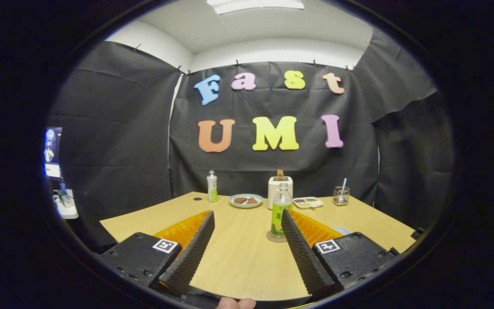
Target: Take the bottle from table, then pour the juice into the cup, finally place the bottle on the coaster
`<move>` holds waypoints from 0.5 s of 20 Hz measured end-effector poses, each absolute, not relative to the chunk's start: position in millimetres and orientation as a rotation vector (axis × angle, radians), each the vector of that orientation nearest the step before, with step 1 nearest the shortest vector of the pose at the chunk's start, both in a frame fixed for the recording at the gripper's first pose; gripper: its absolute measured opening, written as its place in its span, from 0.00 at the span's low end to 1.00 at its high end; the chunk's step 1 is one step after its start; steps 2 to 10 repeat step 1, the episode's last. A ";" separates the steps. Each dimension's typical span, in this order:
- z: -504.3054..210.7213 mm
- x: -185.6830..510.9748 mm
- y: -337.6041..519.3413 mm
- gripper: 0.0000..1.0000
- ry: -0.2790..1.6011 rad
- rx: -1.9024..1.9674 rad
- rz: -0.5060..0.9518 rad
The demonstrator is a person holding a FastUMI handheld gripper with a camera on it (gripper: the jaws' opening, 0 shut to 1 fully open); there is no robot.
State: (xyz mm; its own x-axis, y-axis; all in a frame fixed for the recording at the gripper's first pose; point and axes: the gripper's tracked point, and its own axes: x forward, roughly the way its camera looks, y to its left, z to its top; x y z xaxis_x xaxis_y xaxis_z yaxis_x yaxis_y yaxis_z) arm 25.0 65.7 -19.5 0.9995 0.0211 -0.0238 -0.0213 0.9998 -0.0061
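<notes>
A: Bottle (280, 211): where does it stand against the gripper (248, 219)?

B: The fingers are spread wide with nothing between them but bare table (238, 262). The bottle stands upright just ahead of the right finger's tip (284, 216), partly behind it, resting on a round coaster (273, 237).

A: And the cup?

B: A pale rim (341, 230) peeks out just right of the right finger; I cannot tell whether that is the cup.

A: Farther back?

B: Near the far edge stand a second bottle (212, 186), a plate with brown pieces (245, 200), a white toaster (280, 191) behind the near bottle, a small tray (307, 202), and a glass with a straw (341, 195).
</notes>
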 end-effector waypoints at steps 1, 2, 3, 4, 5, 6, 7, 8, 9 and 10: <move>-18.7 24.9 64.0 1.00 0.018 -0.010 0.016; -18.7 24.9 64.0 1.00 0.018 -0.010 0.016; -18.7 24.9 64.0 1.00 0.018 -0.010 0.016; -18.7 24.9 64.0 1.00 0.018 -0.010 0.016; -18.7 24.9 64.0 1.00 0.018 -0.010 0.016; -18.7 24.9 64.0 1.00 0.018 -0.010 0.016; -18.7 24.9 64.0 1.00 0.018 -0.010 0.016; -18.7 24.9 64.0 1.00 0.018 -0.010 0.016; -18.7 24.9 64.0 1.00 0.018 -0.010 0.016; -18.7 24.9 64.0 1.00 0.018 -0.010 0.016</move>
